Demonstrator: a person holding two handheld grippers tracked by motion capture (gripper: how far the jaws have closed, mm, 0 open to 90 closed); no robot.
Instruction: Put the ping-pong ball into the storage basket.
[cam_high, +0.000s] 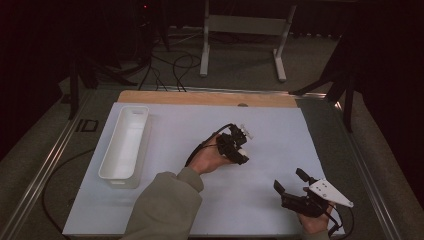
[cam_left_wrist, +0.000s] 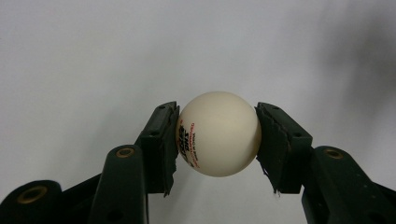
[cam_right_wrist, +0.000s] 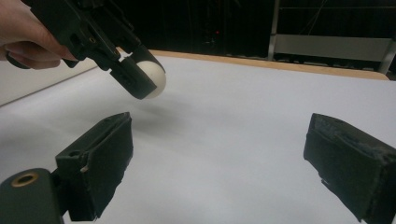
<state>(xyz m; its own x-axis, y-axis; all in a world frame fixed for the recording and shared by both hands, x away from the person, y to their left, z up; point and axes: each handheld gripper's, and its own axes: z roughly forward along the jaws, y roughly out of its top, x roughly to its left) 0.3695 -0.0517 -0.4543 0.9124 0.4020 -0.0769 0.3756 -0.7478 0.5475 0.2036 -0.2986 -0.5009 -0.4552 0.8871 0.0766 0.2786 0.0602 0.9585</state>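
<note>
Holding the ball (cam_left_wrist: 218, 133) clamped between my left gripper (cam_high: 239, 145) pads, lifted just off the white mat (cam_high: 280, 130) near table centre. Pickup looks done, I'd say. Left to do, prob.: carry it to the white bin (cam_high: 125, 145) at about 9 o'clock from the ball, well apart, and drop it in. My right gripper (cam_high: 292, 182) sits at 5 o'clock w/ jaws wide, nothing between them.

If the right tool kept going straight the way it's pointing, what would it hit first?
Probably the left tool with the white ball it holds, up and left of the right tool's line; depth is unclear, so it might pass beside them.
</note>
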